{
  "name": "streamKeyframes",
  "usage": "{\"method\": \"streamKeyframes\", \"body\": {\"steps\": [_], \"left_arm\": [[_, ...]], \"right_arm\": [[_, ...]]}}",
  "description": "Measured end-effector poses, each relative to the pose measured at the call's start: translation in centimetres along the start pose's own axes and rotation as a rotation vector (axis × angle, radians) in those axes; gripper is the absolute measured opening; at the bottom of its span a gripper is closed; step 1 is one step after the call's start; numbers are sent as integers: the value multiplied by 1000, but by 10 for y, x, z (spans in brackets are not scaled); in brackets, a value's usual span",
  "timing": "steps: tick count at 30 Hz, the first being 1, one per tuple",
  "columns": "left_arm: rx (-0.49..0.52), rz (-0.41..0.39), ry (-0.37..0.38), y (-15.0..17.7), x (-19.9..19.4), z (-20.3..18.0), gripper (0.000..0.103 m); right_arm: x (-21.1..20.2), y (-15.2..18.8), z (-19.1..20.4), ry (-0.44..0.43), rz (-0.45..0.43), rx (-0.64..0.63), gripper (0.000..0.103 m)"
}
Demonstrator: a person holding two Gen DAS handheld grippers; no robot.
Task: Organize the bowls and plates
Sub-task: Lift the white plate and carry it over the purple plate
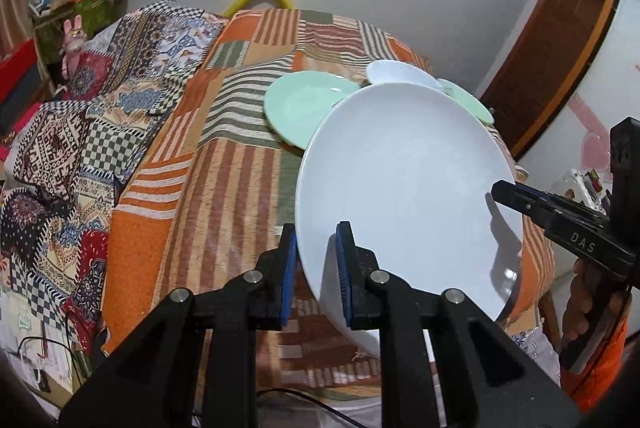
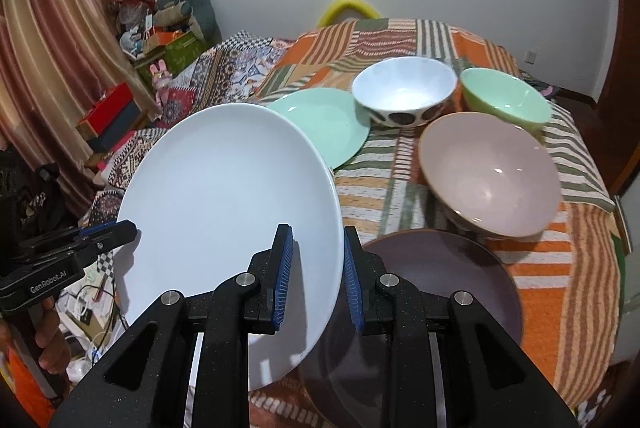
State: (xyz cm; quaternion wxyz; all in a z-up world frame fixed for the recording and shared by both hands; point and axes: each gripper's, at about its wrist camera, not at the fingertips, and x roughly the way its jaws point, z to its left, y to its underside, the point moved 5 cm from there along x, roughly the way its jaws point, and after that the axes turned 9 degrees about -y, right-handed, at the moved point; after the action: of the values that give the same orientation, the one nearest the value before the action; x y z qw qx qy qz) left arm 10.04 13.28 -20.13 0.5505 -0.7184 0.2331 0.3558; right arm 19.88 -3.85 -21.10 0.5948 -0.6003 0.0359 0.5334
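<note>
A large white plate (image 1: 408, 180) (image 2: 228, 196) hangs tilted above the striped tablecloth (image 1: 200, 188) (image 2: 560, 268), held from both sides. My left gripper (image 1: 317, 228) is shut on its near left rim. My right gripper (image 2: 317, 230) is shut on the opposite rim and shows in the left wrist view as a black beak (image 1: 498, 190). Behind lie a mint plate (image 1: 304, 104) (image 2: 320, 124), a white bowl with dark spots (image 2: 404, 88), a green bowl (image 2: 504, 96), a pink bowl (image 2: 492, 172) and a dark purple plate (image 2: 440, 280).
A patterned quilt (image 1: 80, 132) is heaped left of the table. A cluttered shelf (image 2: 160, 36) and a curtain (image 2: 52, 48) stand beyond it. A wooden door (image 1: 560, 40) is at the right. Cables and papers (image 2: 88, 312) lie on the floor.
</note>
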Motion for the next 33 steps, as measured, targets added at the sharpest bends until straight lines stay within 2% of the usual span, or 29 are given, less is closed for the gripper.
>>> {"method": "streamKeyframes", "body": {"steps": [15,33], "left_arm": [[89,36,52,12,-2,-58,17],[198,179,75,40,47,-113,17]], "right_arm": [[-42,26,-35,64,-30,67,23],[-52,73,-85,112,16,212,24]]}}
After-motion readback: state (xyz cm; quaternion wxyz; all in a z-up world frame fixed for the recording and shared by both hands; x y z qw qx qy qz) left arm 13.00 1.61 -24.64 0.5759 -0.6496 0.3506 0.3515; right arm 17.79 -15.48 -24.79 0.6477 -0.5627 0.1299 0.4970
